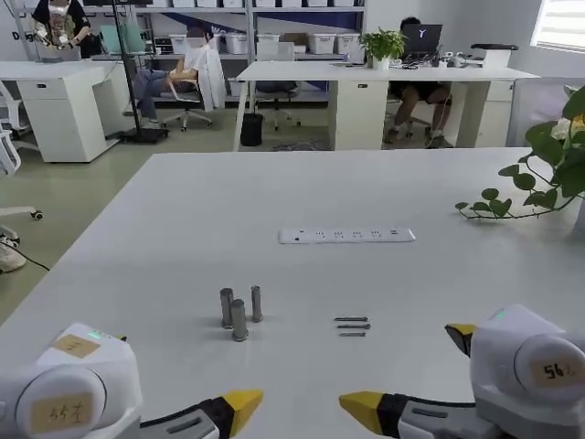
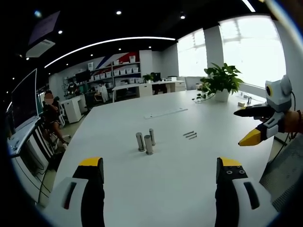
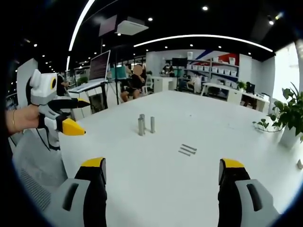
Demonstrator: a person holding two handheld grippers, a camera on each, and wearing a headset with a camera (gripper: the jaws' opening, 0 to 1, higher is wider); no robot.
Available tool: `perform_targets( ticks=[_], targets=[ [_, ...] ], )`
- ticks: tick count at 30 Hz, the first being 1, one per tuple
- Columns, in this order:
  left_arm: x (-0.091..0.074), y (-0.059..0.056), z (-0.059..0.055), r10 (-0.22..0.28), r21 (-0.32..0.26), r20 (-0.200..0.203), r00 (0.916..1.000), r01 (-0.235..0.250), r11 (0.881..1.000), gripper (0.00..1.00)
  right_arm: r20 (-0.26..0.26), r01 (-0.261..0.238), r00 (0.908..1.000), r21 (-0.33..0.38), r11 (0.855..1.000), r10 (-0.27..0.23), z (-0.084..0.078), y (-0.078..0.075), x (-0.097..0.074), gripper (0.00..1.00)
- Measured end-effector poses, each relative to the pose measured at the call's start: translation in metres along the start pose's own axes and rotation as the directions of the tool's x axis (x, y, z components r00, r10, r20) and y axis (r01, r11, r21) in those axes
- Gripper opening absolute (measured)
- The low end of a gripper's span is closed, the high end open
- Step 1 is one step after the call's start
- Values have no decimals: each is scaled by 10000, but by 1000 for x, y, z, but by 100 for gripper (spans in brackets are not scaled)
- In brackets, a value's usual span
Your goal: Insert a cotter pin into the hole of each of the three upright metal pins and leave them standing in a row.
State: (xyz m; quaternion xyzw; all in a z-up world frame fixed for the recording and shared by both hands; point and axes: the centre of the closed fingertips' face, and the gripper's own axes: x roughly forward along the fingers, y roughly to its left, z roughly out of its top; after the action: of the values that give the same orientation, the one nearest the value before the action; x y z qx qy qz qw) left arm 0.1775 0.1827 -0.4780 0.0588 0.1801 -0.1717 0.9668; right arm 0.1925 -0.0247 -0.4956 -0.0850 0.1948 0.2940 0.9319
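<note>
- Three metal pins point(image 1: 239, 315) stand up in a tight bunch on the white table point(image 1: 411, 183) in the head view, not in a row yet. Three thin cotter pins point(image 1: 352, 326) lie flat near them, off to the right.
- In the left gripper view, your left gripper point(image 2: 161, 163) has its jaws wide open and holds nothing. The metal pins are well ahead of it. They stand so close that a wide jaw could bump one and knock it over.
- In the right gripper view, your right gripper point(image 3: 162, 163) is wide open and empty too. The cotter pins lie ahead. They look thin and flat, so one could slip or turn in your jaws and miss its hole. The holes are too small to see.
</note>
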Motion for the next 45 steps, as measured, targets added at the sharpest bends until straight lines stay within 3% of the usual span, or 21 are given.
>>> perform_targets(
  ticks=[35, 45],
  targets=[
    [3, -3, -5, -108, 80, -108, 9999, 109, 9999, 92, 169, -16, 9999, 420, 9991, 9, -1, -3, 3, 89],
    [3, -3, -2, -147, 83, -74, 9999, 148, 9999, 92, 255, -262, 9994, 714, 9971, 244, 0, -3, 6, 76]
  ],
)
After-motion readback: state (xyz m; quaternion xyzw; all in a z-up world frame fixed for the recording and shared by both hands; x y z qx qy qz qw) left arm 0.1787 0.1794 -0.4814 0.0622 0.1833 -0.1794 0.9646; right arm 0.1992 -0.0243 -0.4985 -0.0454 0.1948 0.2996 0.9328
